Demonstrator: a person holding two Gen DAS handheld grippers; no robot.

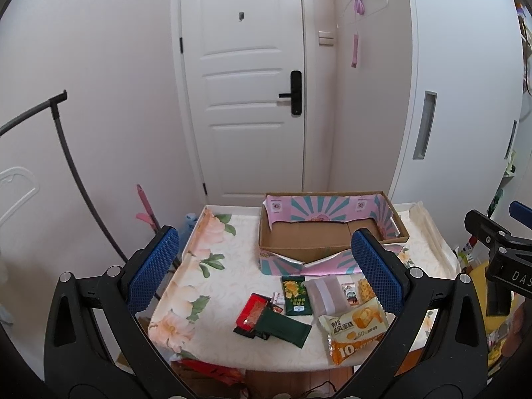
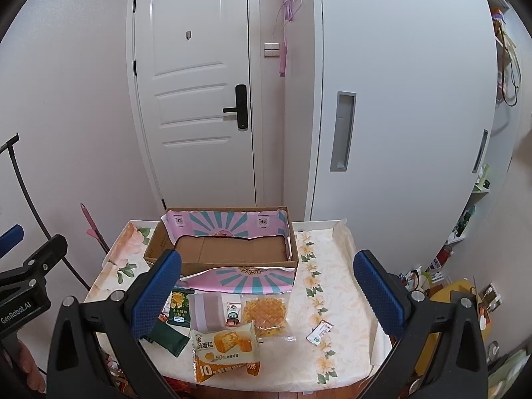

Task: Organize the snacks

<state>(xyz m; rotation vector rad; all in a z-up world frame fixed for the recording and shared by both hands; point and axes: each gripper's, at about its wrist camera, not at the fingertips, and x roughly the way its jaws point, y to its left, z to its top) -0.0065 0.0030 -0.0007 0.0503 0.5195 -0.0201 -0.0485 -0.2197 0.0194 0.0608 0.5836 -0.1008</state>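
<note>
Both claws, left claw (image 1: 266, 266) and right claw (image 2: 267, 294), gape empty above snacks (image 2: 226, 319) spread lower-centre, cardboard box (image 2: 232, 249) behind ready for loading.

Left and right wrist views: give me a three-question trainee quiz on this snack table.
1. True or false: the cardboard box already holds snacks.
2. Which lies nearest the table's front edge? A) orange cake pack B) clear bag of yellow snacks C) small white packet
3. Fill in: both the left claw and the right claw are ____.

Key: 1 false, only bare cardboard shows inside; 2 A; 3 open, holding nothing.
</note>
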